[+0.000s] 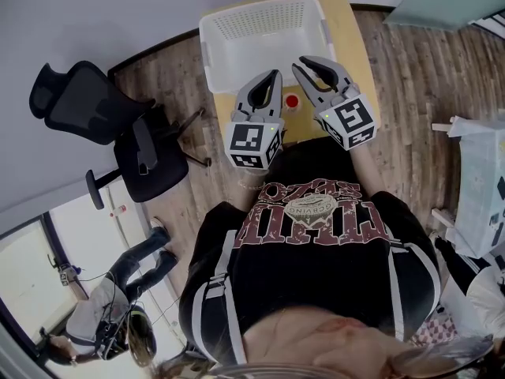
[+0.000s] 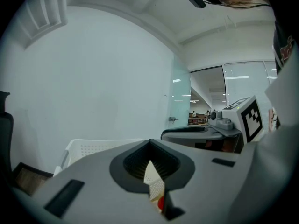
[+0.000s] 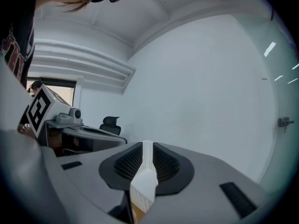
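The right gripper (image 3: 147, 143) fills the lower half of the view. Its two grey fingers (image 3: 210, 171) meet at the tips, gripping nothing. Through the narrow gap behind the tips shows a strip of a white perforated basket (image 3: 144, 183). At the left lies the left gripper (image 3: 117, 140) with its black-and-white marker cube (image 3: 39, 108). Behind it, a black office chair (image 3: 110, 123) stands against a plain white wall (image 3: 201, 87).
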A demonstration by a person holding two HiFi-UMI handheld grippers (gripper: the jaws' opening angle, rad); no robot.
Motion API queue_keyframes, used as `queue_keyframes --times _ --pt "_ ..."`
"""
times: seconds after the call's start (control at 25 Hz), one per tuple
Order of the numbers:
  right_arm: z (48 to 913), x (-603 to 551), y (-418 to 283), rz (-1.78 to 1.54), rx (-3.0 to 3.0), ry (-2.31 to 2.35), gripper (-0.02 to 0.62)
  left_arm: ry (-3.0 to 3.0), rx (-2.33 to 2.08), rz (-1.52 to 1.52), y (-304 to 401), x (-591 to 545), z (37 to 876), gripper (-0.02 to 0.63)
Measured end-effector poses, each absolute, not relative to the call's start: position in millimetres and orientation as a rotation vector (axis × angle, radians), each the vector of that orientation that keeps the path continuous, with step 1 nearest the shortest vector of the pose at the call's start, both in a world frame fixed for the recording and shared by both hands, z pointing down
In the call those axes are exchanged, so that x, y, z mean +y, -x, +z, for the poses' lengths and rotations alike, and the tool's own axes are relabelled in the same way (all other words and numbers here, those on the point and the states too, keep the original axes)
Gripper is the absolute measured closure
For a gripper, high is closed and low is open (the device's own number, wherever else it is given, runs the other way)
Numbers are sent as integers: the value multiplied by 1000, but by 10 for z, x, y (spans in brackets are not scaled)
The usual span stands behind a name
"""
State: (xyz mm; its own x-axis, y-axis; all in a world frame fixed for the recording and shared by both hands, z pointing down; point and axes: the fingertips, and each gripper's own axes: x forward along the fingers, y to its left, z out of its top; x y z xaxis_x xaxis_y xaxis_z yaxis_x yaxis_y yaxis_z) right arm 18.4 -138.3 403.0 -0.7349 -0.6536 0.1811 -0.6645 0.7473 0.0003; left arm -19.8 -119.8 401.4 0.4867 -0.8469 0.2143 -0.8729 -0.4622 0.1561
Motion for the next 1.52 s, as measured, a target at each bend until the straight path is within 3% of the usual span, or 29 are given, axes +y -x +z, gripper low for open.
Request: queue_keyframes --times 0.76,1.52 --pt "3781 -1431 -153 79 -2806 -1168 574 -2574 -1458 120 158 -1220 3746 561" --pt "3729 -1413 -155 88 -2803 -1228 578 -2599 -1445 97 164 -1219 3666 561"
